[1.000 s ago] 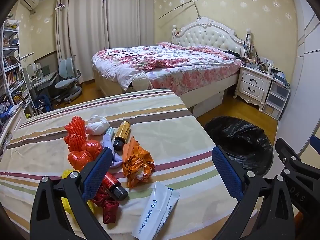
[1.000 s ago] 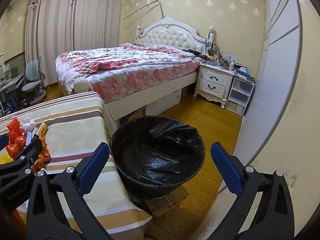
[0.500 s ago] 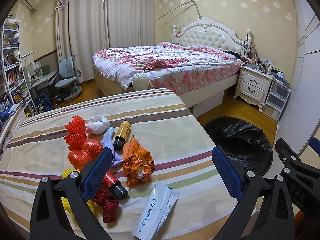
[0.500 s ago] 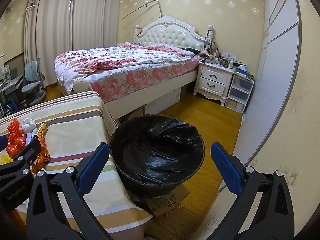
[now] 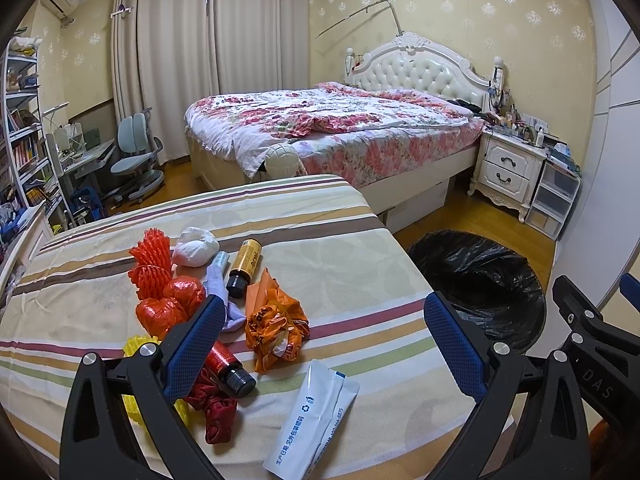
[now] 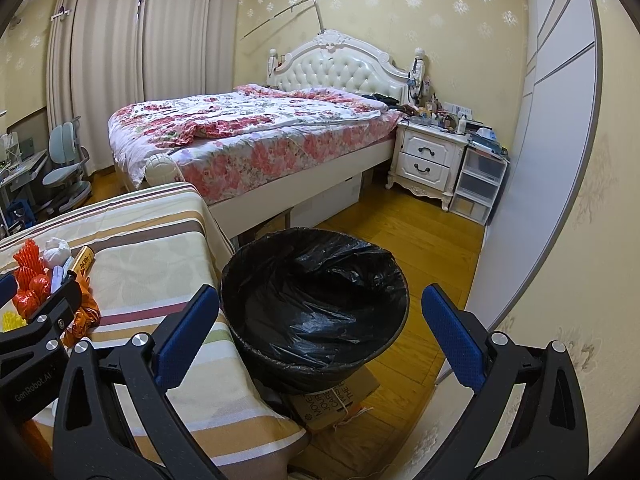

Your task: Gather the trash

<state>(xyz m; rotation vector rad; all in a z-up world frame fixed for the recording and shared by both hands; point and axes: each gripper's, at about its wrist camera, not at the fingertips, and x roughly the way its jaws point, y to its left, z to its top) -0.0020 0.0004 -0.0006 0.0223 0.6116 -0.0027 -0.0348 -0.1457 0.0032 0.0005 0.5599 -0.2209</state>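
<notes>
Trash lies on a striped tablecloth (image 5: 340,272): an orange crumpled bag (image 5: 276,324), a white flat packet (image 5: 312,420), a gold bottle (image 5: 245,266), a red bottle (image 5: 230,368), red foam nets (image 5: 150,264), a white wad (image 5: 196,246) and yellow netting. My left gripper (image 5: 324,348) is open and empty above the table's near edge. A bin with a black liner (image 6: 316,304) stands to the right of the table; it also shows in the left wrist view (image 5: 480,284). My right gripper (image 6: 320,340) is open and empty above the bin's near rim.
A bed with a floral cover (image 5: 332,128) stands behind the table. A white nightstand (image 6: 428,160) and plastic drawers (image 6: 478,188) stand by the right wall. A desk chair (image 5: 136,156) and bookshelves (image 5: 24,140) are at the left. Cardboard (image 6: 332,396) lies under the bin.
Both views have shifted only slightly. Nothing was picked up or let go, and both grippers stay open.
</notes>
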